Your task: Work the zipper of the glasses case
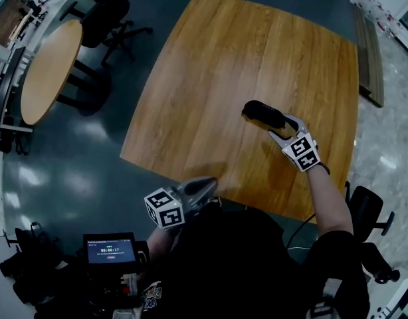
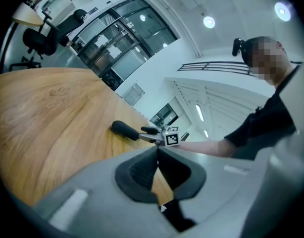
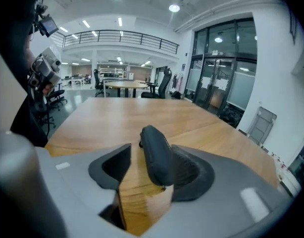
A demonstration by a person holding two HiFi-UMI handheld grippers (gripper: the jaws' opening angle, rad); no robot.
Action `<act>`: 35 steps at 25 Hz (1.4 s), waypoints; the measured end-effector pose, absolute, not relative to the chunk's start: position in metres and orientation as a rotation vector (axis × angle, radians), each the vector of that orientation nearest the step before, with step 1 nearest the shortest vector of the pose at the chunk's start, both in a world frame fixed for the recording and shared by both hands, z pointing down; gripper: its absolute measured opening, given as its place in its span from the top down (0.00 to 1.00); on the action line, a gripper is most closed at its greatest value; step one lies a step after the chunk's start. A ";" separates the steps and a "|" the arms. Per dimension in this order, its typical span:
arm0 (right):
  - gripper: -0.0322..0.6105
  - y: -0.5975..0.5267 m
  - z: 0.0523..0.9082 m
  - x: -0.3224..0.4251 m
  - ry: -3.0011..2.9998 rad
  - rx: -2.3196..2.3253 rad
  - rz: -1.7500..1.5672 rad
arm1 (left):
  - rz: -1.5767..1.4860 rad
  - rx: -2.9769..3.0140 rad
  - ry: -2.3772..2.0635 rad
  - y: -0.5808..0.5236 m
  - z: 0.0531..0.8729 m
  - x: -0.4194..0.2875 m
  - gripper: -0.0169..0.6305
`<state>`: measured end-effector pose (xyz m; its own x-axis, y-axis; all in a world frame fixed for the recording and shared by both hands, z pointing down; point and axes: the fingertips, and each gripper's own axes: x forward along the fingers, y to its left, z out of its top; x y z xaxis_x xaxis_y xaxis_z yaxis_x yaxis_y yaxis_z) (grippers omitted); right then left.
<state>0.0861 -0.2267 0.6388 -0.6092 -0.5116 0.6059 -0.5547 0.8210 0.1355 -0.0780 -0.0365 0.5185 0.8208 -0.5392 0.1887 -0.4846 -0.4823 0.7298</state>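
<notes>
A black glasses case lies on the wooden table, toward its right side. My right gripper reaches its near end. In the right gripper view the case lies lengthwise between the jaws of the right gripper. It rests against the right pad, with bare wood showing between it and the left pad, so the jaws stand open. My left gripper hovers at the table's near edge, well short of the case, with its jaws together on nothing. The left gripper looks toward the case and the right gripper.
A round wooden table and black office chairs stand on the dark floor to the left. Another chair is at the right. A small lit screen sits below the left gripper. Most of the wooden tabletop around the case is bare.
</notes>
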 end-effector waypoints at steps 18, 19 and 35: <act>0.94 -0.034 0.465 0.054 -2.640 1.721 0.808 | 0.076 2.386 -0.230 -0.034 0.501 -0.007 0.98; 0.94 -0.029 0.464 0.054 -2.640 1.714 0.807 | 0.079 2.383 -0.224 -0.030 0.500 -0.002 0.98; 0.94 0.122 0.465 0.073 -2.726 1.537 0.722 | 0.068 2.346 -0.364 0.115 0.505 0.030 0.98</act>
